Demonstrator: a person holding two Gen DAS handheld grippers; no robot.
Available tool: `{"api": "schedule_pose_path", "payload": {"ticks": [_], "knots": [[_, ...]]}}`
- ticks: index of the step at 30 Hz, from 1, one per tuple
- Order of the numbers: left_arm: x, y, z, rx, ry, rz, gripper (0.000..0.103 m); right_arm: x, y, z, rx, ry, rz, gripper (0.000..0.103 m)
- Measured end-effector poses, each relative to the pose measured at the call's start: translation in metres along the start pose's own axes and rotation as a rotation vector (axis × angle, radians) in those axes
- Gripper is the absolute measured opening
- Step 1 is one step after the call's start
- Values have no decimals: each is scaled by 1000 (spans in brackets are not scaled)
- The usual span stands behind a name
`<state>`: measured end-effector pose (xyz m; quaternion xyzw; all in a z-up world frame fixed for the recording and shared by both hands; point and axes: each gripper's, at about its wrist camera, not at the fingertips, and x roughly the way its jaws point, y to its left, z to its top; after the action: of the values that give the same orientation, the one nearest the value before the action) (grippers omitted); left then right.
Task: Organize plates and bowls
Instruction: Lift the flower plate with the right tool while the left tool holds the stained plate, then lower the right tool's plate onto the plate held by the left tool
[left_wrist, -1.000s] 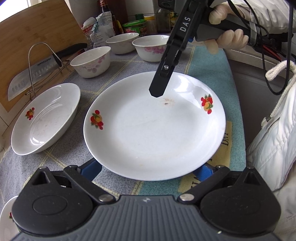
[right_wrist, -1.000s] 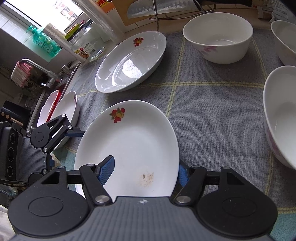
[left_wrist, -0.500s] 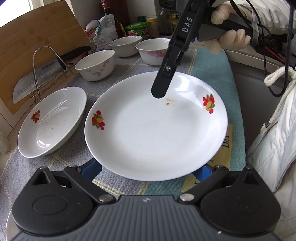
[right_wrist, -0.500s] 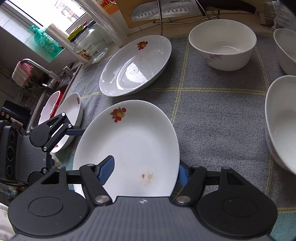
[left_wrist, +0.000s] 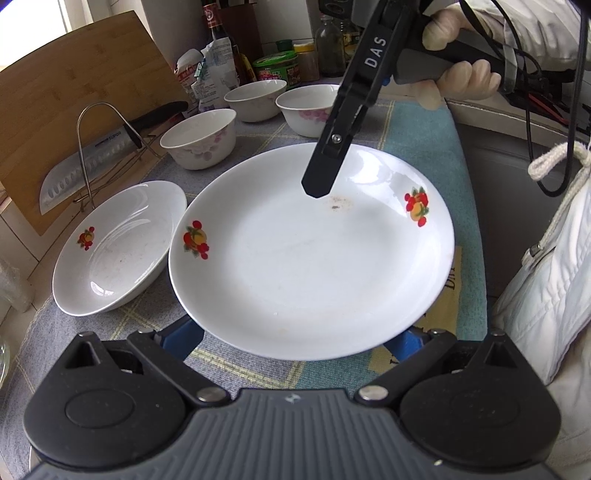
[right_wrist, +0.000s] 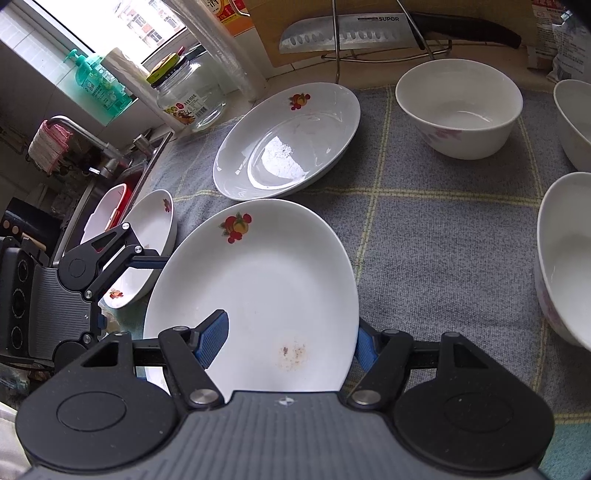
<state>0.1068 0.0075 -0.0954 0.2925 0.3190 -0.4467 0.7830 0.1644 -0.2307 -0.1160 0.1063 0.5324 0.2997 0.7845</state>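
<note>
Early: nothing stacked yet. Fruit-print plate (left_wrist: 314, 266) sits mid-frame, seemingly lifted over the cloth (right_wrist: 424, 240). Left gripper (left_wrist: 293, 338) is spread wide, pads under the plate rim, clamping nothing. Right gripper (right_wrist: 290, 343) has one pad over the plate and one past the rim; grip can't be told. Count: three bowls (left_wrist: 199, 140), all apart, upper centre; second plate (right_wrist: 288, 144) beside; small plate (right_wrist: 155, 221) left, maybe another by the sink.

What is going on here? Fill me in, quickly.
A person is sorting dishes with two handheld tools. The right tool is clamped on the rim of the large plate, one finger above it and one below. The left tool is open, its fingers under the plate's near edge. A second plate and three bowls sit on the cloth.
</note>
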Motion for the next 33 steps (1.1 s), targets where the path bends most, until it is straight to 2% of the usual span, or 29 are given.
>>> {"api": "schedule_pose_path", "payload": {"ticks": [14,33], "knots": [[-28,12,-21,-17,-9,19,101,17,41,11,-31,-1,-5,75],[-76,31,-68,-97,-21,101,101,59,106,36,-122,40,26,75]]}}
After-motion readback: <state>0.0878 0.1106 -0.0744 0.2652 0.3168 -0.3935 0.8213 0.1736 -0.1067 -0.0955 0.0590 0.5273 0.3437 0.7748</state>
